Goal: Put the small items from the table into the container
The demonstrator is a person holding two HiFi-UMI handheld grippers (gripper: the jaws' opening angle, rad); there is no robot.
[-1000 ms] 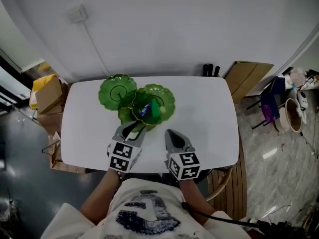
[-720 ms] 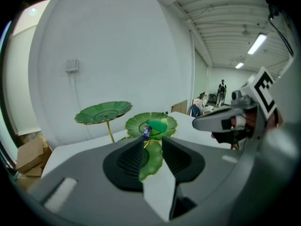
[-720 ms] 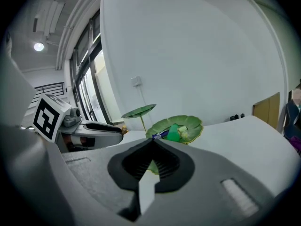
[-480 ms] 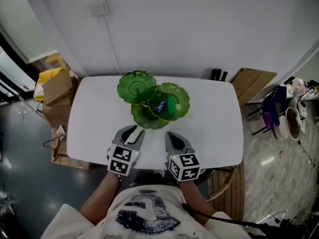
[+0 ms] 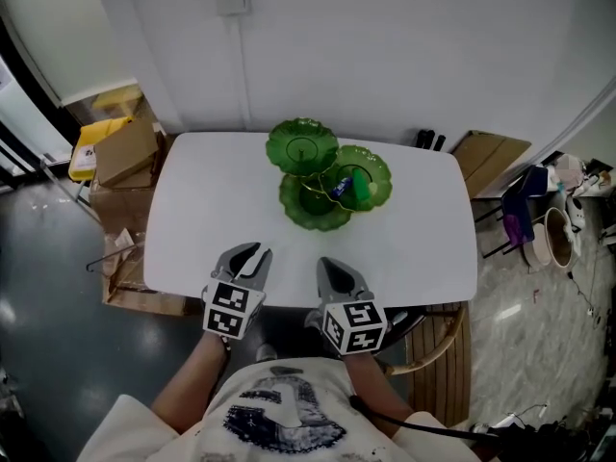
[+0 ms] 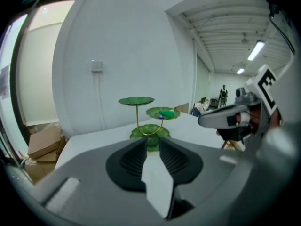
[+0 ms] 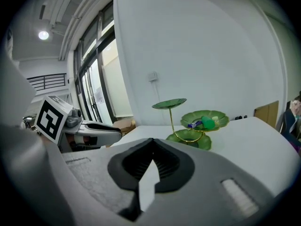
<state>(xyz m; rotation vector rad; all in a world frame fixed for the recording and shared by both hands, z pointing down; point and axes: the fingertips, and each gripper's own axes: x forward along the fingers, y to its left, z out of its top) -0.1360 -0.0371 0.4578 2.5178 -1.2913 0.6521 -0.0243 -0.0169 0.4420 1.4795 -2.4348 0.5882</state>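
Green dish stand (image 5: 308, 212) w/ small items in it; both claws empty, by table's near edge.
Left claw (image 6: 151, 141) is part open & closing on nothing; right claw (image 7: 152, 141) is fully closed, nothing in it. Blue wrapped bit (image 5: 339, 189) & green bit (image 5: 358, 185) lie in the right-hand dish. White table (image 5: 212, 219) shows no other small stuff, so job looks about done. Both prob light, wrapper crinkly & slick, so I'd pinch across the narrow middle. Stand looks glassy, thin gold stem, tippy: come in from above, no side knocks.
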